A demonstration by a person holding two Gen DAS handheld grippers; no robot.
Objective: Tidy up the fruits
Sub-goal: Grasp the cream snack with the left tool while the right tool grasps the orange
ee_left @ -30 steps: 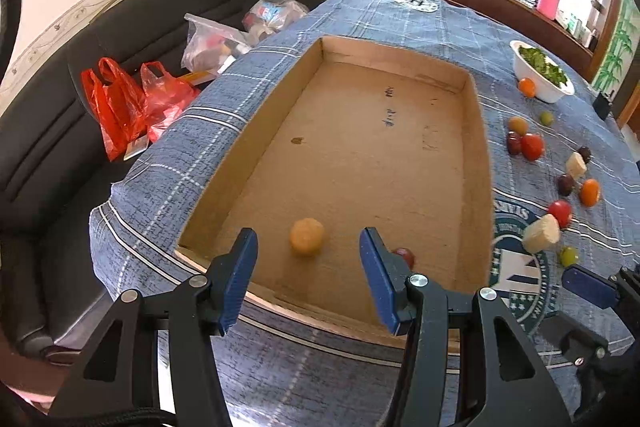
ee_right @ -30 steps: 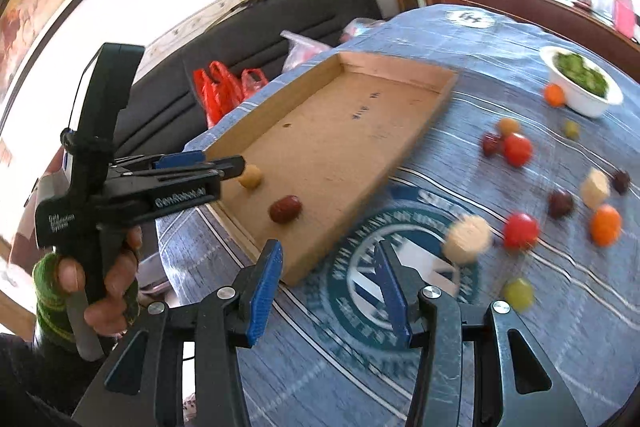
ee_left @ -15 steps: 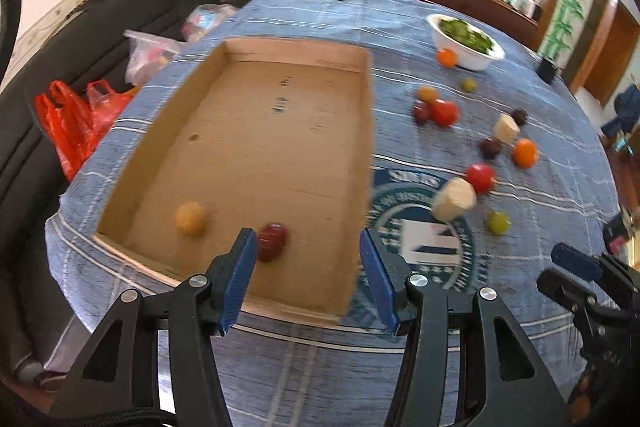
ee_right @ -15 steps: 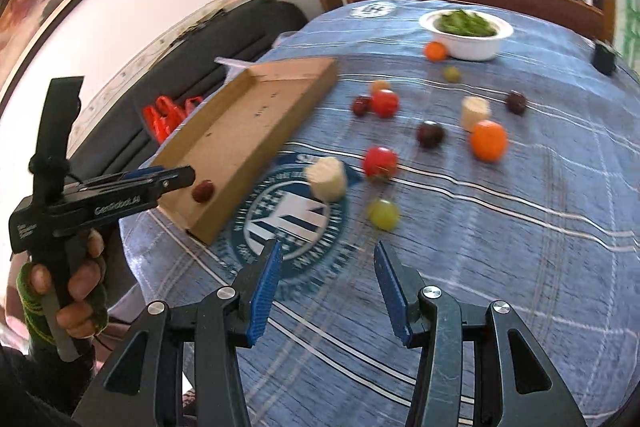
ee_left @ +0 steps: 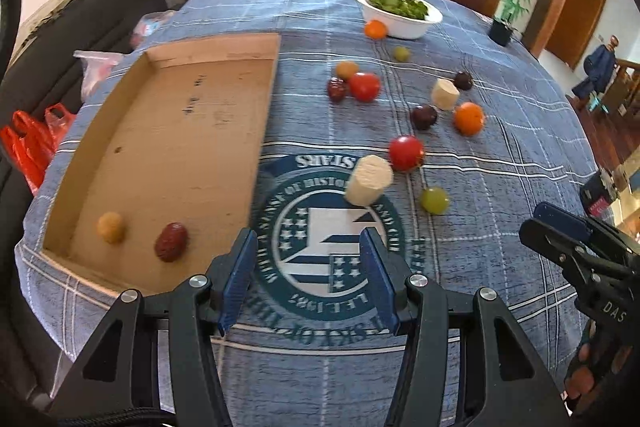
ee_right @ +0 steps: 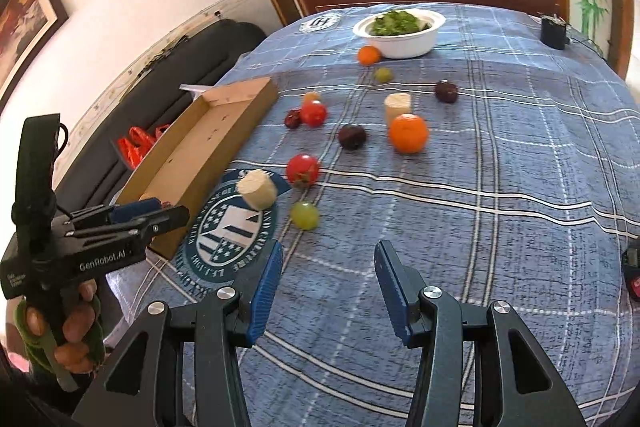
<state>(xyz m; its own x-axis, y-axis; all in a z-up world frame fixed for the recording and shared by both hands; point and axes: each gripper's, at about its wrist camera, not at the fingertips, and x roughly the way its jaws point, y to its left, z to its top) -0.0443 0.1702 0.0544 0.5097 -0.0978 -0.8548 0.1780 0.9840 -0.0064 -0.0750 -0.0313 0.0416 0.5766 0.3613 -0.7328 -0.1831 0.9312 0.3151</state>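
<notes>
A shallow cardboard tray (ee_left: 256, 147) (ee_right: 224, 143) lies on the blue cloth; a yellow fruit (ee_left: 111, 227) and a dark red fruit (ee_left: 171, 241) rest at its near end. Several loose fruits lie to its right: a pale cylinder piece (ee_left: 368, 179) (ee_right: 257, 188), a green grape (ee_left: 434, 200) (ee_right: 305, 215), a red tomato (ee_left: 406, 152) (ee_right: 302, 169), an orange (ee_left: 468, 117) (ee_right: 408, 133). My left gripper (ee_left: 306, 279) is open and empty over the emblem, beside the tray's near right corner. My right gripper (ee_right: 327, 287) is open and empty, short of the grape.
A white bowl of greens (ee_left: 398, 13) (ee_right: 400, 31) stands at the far side with an orange (ee_right: 368, 55) beside it. A black sofa (ee_left: 92, 23) with red bags (ee_left: 30, 143) lies left of the table. A dark cup (ee_right: 554, 31) stands far right.
Both grippers have swung right, away from the tray and toward the loose fruits. Both stay open and empty.
</notes>
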